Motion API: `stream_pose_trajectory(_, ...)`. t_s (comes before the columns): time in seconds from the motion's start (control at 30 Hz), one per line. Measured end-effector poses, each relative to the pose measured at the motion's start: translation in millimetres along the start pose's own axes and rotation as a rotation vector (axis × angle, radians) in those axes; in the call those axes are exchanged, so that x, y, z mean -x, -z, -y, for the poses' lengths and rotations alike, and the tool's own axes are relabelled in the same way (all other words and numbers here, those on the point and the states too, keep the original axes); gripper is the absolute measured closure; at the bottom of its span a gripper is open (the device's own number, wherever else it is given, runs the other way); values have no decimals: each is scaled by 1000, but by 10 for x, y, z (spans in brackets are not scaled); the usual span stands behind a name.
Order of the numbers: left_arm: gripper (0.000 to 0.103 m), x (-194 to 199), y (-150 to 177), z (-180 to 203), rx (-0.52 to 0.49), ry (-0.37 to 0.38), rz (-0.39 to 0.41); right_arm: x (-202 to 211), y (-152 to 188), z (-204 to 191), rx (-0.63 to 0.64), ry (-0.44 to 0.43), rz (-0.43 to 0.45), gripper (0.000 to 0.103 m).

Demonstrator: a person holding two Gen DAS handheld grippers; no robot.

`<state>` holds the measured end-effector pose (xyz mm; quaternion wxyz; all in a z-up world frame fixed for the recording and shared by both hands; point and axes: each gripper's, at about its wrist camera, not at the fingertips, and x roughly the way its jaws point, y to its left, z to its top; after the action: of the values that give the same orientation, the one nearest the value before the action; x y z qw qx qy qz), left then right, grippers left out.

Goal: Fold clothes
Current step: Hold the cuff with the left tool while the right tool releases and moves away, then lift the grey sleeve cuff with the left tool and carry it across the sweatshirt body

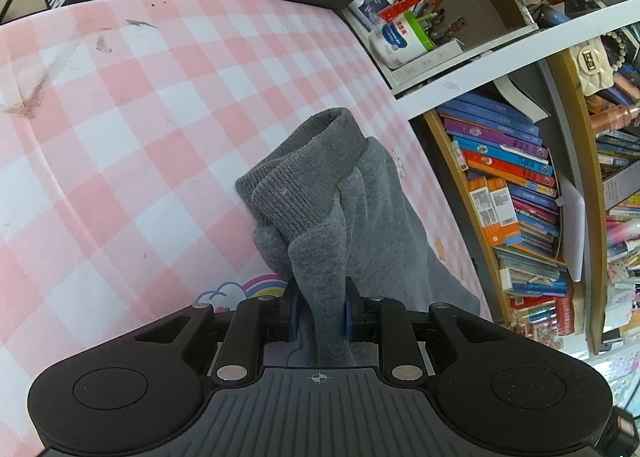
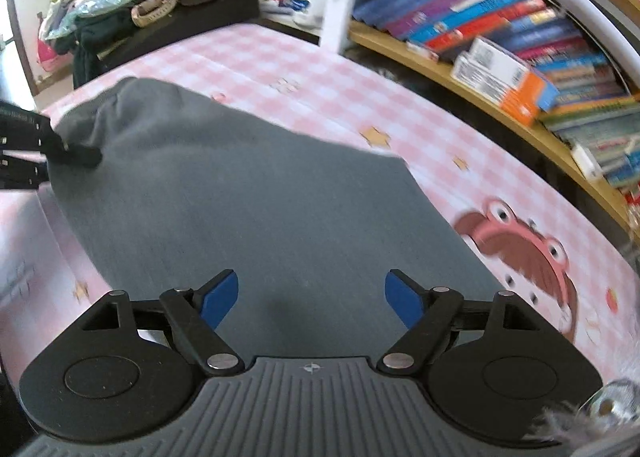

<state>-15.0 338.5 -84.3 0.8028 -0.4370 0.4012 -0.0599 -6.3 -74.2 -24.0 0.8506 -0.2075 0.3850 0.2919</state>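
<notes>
A grey knit garment with ribbed cuffs lies on a pink-and-white checked table cover. My left gripper is shut on a bunched fold of the grey fabric, which rises between its blue pads. In the right wrist view the grey garment spreads flat across the cover. My right gripper hovers over its near part, open wide, with nothing between its blue pads. The left gripper shows at the left edge of that view, pinching the garment's far end.
Bookshelves packed with books stand along the right side of the table. A box of pens and bottles sits at the far right corner. Dark clothes and a black case lie beyond the table's far edge. A cartoon crab print marks the cover.
</notes>
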Motion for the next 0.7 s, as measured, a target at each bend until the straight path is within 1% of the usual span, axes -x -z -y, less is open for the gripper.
stream_pose_trajectory(0.07,82,0,-3,-10,5,6,-1,-55,-69,-121,-1,9,9,23)
stream_pose_trajectory(0.23,81,0,-13,-29,15,17,-5,-139,-115,-363,-24,15,13,23)
stream_pose_trajectory(0.37,81,-3,-26,-46,14,25,-11,-189,-69,-521,-3,29,4,24)
stream_pose_trajectory(0.5,81,-9,-33,-71,25,35,-15,-232,-25,-559,-1,44,-10,23)
stream_pose_trajectory(0.7,81,-45,-41,-71,55,38,-16,-233,40,-551,-12,45,-40,24)
